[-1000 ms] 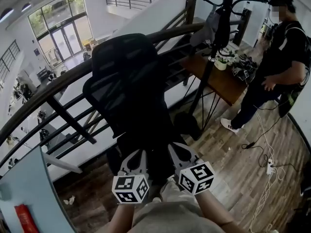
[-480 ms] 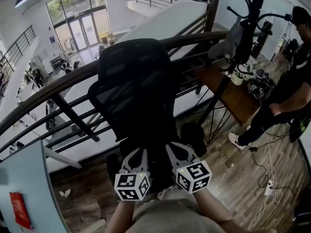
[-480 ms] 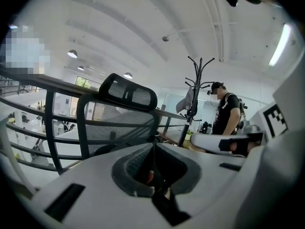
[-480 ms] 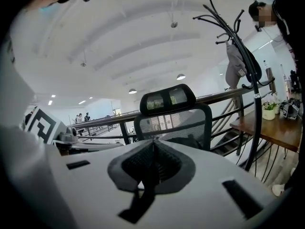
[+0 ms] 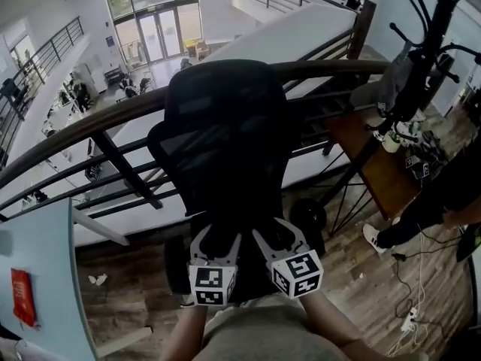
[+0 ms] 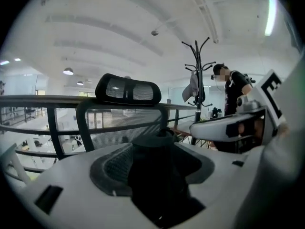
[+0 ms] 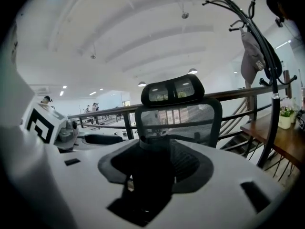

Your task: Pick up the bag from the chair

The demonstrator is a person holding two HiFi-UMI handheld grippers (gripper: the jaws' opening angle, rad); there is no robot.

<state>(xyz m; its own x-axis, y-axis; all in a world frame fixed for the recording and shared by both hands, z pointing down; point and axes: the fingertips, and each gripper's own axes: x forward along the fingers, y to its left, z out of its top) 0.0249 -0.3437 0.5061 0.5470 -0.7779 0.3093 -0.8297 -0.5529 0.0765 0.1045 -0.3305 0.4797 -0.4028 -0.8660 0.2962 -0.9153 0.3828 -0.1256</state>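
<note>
A black office chair with a mesh back and headrest stands against the railing, straight ahead of me. Its seat is dark and partly hidden behind my grippers, and I cannot make out a bag on it. My left gripper and right gripper are side by side close to my body, pointing at the seat. In the left gripper view, the left gripper has its dark tips together under the chair. The right gripper looks the same below the chair. Nothing shows between either pair of jaws.
A dark curved railing runs behind the chair above a lower floor. To the right stand a black coat rack and a wooden table, with a person at the edge. Cables lie on the wooden floor. A blue panel is at the left.
The head view has swung, so the chair sits more centred and the person has slid to the right edge. Both grippers keep the same pose.
</note>
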